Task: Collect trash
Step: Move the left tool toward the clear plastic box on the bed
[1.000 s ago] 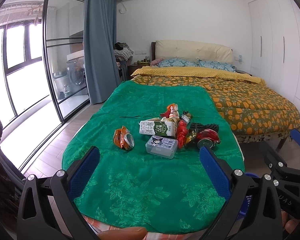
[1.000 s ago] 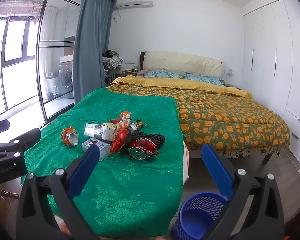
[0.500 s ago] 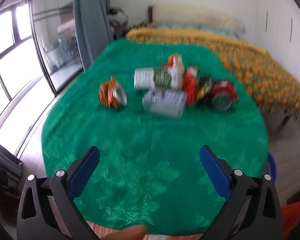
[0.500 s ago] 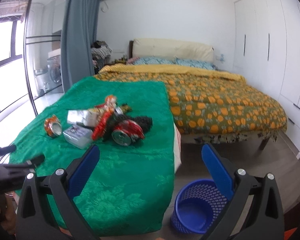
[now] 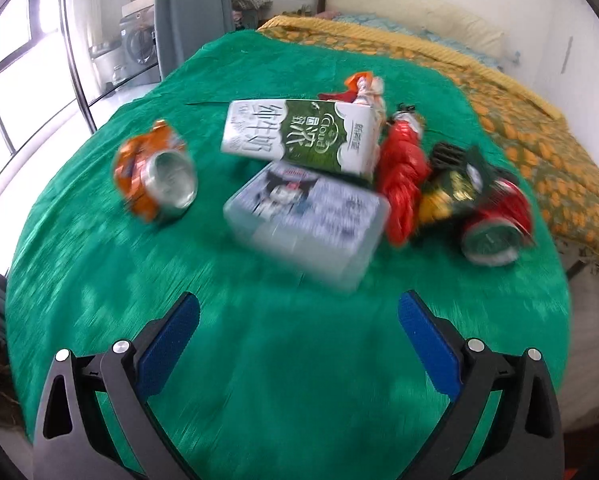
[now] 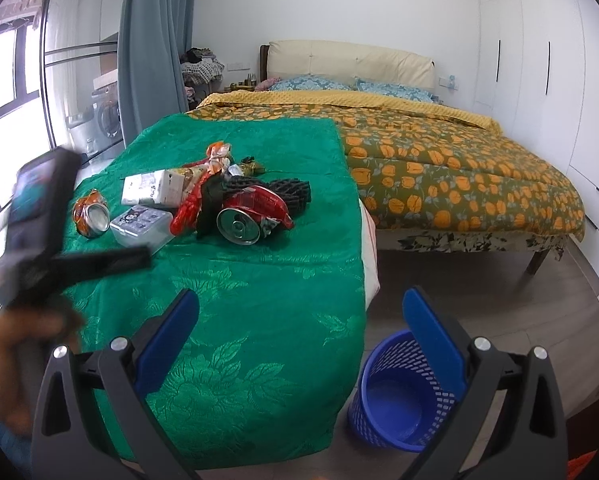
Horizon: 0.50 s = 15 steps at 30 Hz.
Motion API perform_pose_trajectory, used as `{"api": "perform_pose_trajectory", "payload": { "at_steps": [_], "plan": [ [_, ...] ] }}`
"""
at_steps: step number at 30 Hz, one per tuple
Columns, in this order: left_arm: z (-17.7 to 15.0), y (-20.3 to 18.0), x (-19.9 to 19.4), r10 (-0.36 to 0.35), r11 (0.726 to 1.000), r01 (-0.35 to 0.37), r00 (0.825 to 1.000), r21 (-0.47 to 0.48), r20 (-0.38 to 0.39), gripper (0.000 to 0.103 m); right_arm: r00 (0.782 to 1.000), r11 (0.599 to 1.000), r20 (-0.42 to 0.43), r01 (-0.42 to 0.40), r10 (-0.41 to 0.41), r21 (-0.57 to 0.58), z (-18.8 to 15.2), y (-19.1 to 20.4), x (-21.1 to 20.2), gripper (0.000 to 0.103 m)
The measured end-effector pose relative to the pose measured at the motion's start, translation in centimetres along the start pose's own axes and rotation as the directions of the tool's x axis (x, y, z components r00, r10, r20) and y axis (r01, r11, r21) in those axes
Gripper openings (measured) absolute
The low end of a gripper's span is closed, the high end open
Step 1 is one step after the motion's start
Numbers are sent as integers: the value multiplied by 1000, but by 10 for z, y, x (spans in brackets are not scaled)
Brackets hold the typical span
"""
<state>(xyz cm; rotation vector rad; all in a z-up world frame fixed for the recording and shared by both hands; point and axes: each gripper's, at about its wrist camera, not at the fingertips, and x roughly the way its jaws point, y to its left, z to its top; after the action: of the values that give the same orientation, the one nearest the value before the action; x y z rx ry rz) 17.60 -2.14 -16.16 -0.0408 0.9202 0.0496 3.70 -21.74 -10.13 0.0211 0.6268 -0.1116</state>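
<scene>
Forward, left claw [image 5: 298,322] wide above trash [image 5: 305,216].

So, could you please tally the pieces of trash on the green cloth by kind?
Crushed drink cans: 2, orange crushed can and red crushed can
Cartons: 1, green-and-white milk carton
Clear plastic boxes: 1, clear plastic box
Wrappers: 3, red twisted wrapper, orange-white wrapper, dark green-yellow wrapper
Black foam nets: 1, black foam net
Total: 8 that I can make out; the pile overlaps.
</scene>
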Motion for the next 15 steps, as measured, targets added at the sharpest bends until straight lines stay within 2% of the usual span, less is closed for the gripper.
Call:
{"api": "perform_pose_trajectory", "payload": {
  "at_steps": [2, 5, 10, 15],
  "plan": [
    [7, 3, 13, 35, 999, -36, 999, -21, -23, 99, 1000, 1000, -4, -2, 2, -1, 0, -1, 1, 98],
    [10, 25, 20, 30, 996, -34, 998, -79, -49, 99, 1000, 1000, -10, -1, 1, -1, -1, -3, 5, 98],
    [-4, 81, 9, 72, 986, -81, 995, -143, -67, 99, 999, 1000, -43, -19, 20, 10, -1, -3, 16, 98],
    [-18, 114, -4, 94, 983, -103, 993, -148, -72, 99, 998, 1000, -66, -16, 17, 9, 2, 3, 17, 98]
  ]
}}
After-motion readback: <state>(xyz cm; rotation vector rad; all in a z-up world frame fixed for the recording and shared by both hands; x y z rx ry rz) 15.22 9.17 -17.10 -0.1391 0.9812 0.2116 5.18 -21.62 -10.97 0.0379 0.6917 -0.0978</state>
